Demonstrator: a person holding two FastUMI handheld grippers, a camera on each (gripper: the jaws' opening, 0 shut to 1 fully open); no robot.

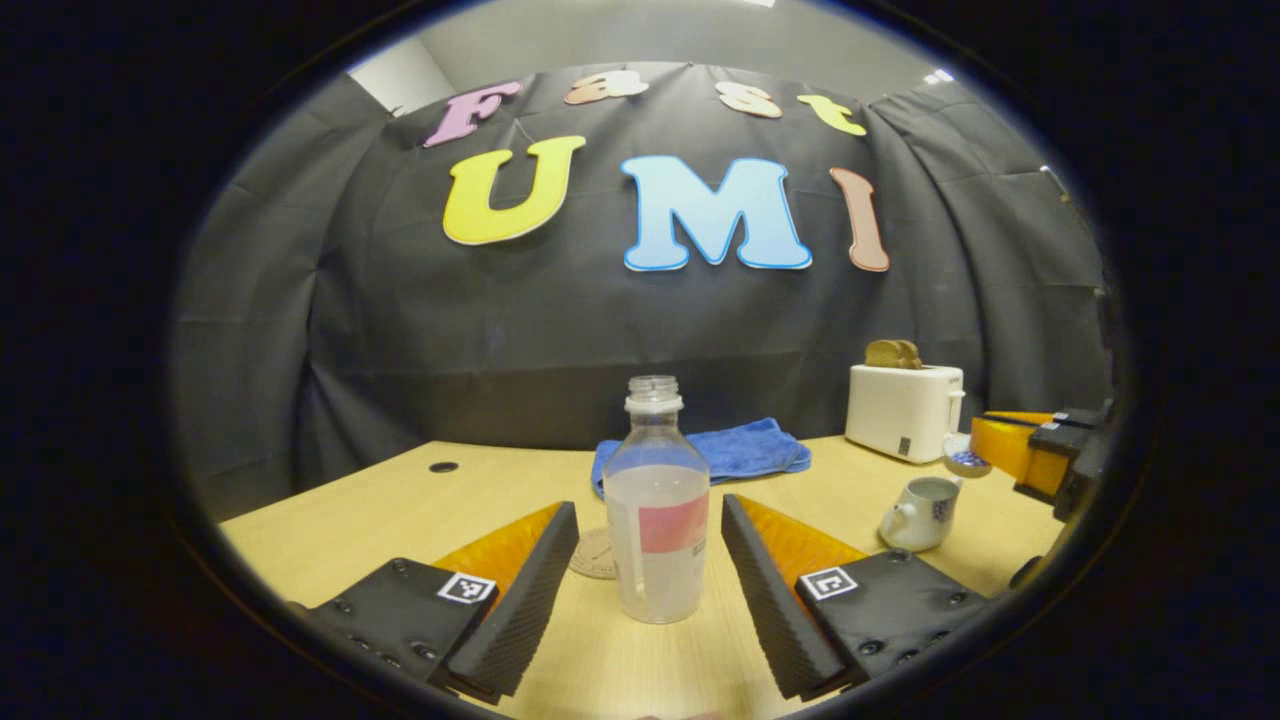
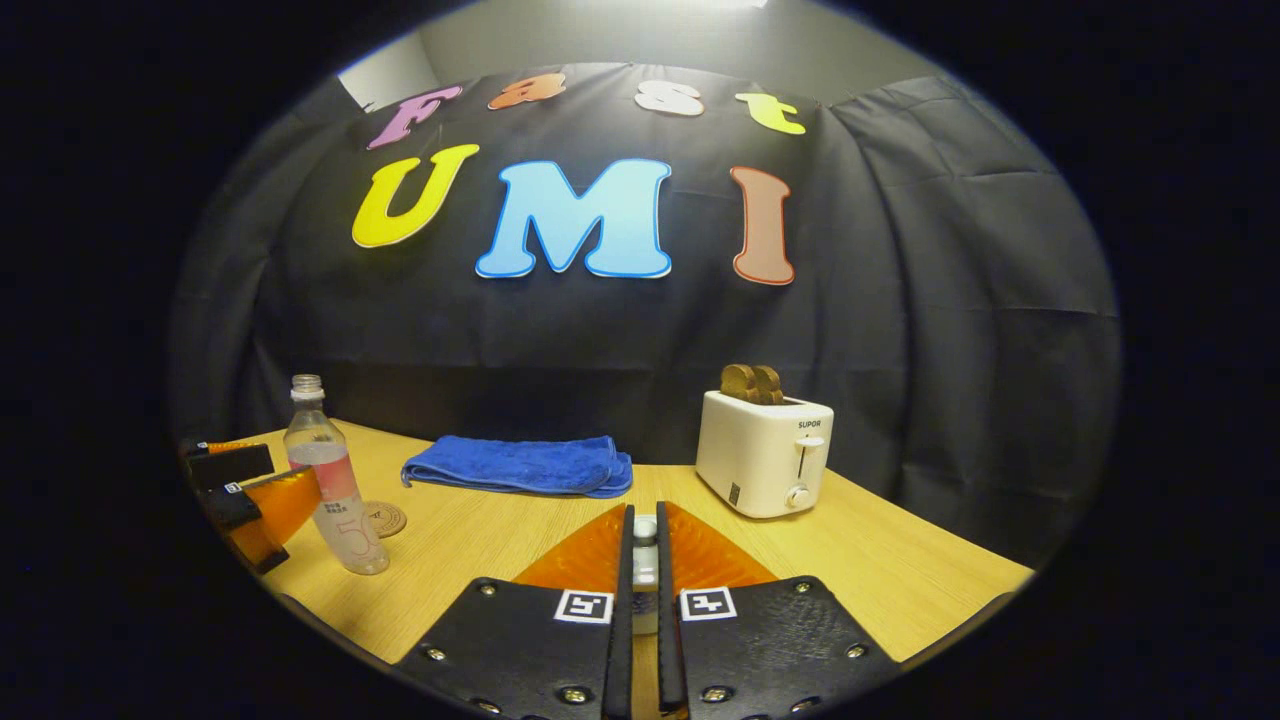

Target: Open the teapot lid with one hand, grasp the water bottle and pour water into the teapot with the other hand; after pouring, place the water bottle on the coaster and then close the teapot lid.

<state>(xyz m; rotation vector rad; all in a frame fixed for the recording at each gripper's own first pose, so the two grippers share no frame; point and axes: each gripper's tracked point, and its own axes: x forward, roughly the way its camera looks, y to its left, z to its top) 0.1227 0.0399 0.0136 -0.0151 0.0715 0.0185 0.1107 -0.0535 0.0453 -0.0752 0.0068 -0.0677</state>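
The left gripper (image 1: pixel 650 560) stood wide apart around the uncapped water bottle (image 1: pixel 657 510), both fingers clear of it; the bottle rested upright on the tabletop (image 1: pixel 420 500), the coaster (image 1: pixel 592 555) just behind it to the left. Best to close squarely on the labelled middle and lift it straight. The right gripper (image 2: pixel 645 540) was clamped on the teapot lid (image 2: pixel 645 555), held off the open teapot (image 1: pixel 920 512), which sat to the right of the bottle

Left gripper view low over tabletop (image 1: pixel 400 500), facing booth wall, water bottle (image 1: pixel 657 520) close, right gripper view likewise, shared toaster (image 2: pixel 763 455), towel (image 2: pixel 520 465)
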